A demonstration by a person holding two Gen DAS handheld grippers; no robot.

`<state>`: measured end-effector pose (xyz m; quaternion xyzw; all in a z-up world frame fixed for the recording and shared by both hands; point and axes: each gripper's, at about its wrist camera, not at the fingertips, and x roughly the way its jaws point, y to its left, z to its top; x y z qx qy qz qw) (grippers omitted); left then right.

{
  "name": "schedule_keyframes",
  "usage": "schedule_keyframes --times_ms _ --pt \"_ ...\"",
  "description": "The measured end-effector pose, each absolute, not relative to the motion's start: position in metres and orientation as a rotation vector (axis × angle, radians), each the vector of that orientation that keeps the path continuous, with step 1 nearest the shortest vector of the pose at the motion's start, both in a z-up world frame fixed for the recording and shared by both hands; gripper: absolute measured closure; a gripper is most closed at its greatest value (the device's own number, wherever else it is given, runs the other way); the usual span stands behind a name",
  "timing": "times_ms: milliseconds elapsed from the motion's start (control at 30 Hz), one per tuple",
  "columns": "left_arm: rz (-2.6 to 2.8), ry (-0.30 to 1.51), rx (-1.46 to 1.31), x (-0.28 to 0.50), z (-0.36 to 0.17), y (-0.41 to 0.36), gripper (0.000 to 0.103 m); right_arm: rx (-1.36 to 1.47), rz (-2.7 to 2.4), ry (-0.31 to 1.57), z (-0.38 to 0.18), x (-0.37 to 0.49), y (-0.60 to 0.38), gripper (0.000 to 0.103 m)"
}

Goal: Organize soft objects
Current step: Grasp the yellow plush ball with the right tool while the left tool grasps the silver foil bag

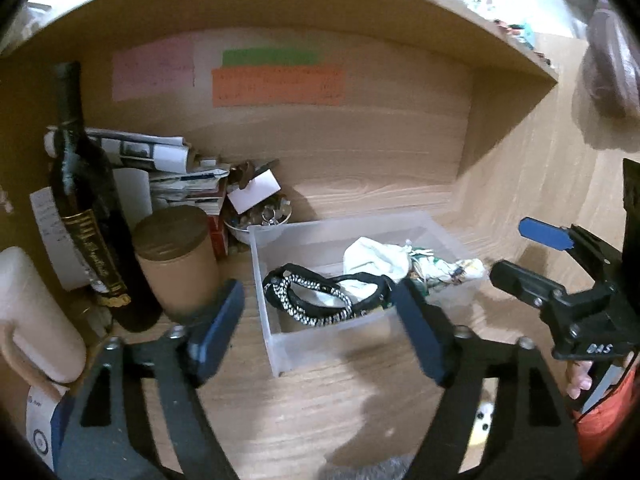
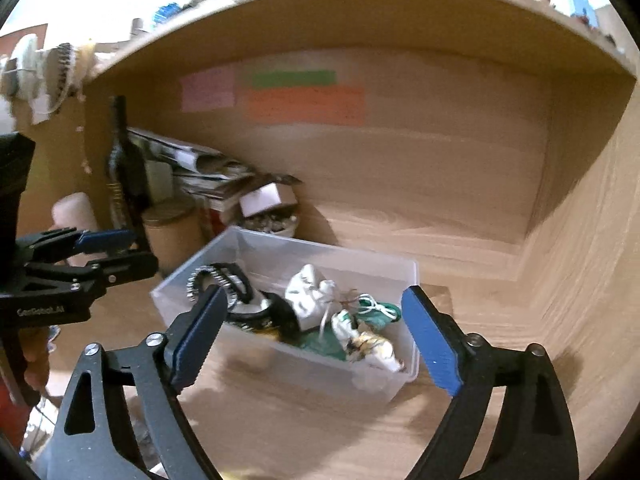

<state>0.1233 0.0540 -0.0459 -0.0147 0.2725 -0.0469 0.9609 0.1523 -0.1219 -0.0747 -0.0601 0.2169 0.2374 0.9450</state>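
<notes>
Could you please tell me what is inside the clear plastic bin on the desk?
The clear plastic bin holds a black-and-white braided cord, a crumpled white cloth, a green cloth and a patterned bundle. Anything beneath them is covered.

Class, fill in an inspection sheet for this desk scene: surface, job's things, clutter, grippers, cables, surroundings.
Surface: wooden desk set in a wooden alcove.
Job's things: clear plastic bin holding a black-and-white cord, a white cloth pouch and green and patterned fabric bundles.
Clutter: dark bottle, cardboard tube, stacked papers, bowl of small items.
Grippers: left gripper open, empty; right gripper open, empty.
Cables: nothing seen.
Surroundings: coloured sticky notes on the back wall; a shelf above.
</notes>
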Motion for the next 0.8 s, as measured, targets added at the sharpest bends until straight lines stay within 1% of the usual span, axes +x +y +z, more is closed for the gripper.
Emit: schedule_keyframes --times_ms 33,67,100,133,333,600,633,700,767,800 --pt "-0.088 0.548 -0.022 0.118 -0.046 0.053 0.013 -0.127 0.486 0.434 -0.074 0.146 -0.123 0.01" --pt "-0.075 0.546 -0.013 0.112 -0.048 0.052 0.011 -0.131 0.489 0.428 -0.075 0.139 -0.125 0.008" --pt "-0.069 0.547 -0.012 0.108 -0.051 0.051 0.006 -0.132 0.494 0.426 -0.076 0.132 -0.127 0.008" --pt "-0.068 0.553 -0.014 0.103 -0.054 0.051 0.004 -0.134 0.498 0.426 -0.078 0.128 -0.128 0.008" --pt "-0.088 0.648 -0.037 0.083 -0.082 0.05 0.002 -0.126 0.52 0.476 -0.099 0.103 -0.13 0.008" --pt "-0.104 0.811 -0.077 0.067 -0.136 0.044 0.002 -0.126 0.547 0.628 -0.149 0.086 -0.124 0.008" --pt "-0.109 0.824 -0.079 0.066 -0.142 0.043 0.002 -0.125 0.551 0.642 -0.153 0.085 -0.123 0.009" --pt "-0.118 0.839 -0.077 0.063 -0.148 0.039 0.002 -0.123 0.559 0.678 -0.164 0.084 -0.121 0.016" --pt "-0.122 0.849 -0.074 0.06 -0.155 0.034 0.002 -0.129 0.561 0.704 -0.171 0.083 -0.119 0.028" --pt "-0.124 0.852 -0.077 0.059 -0.157 0.033 0.002 -0.13 0.562 0.716 -0.174 0.082 -0.118 0.031"
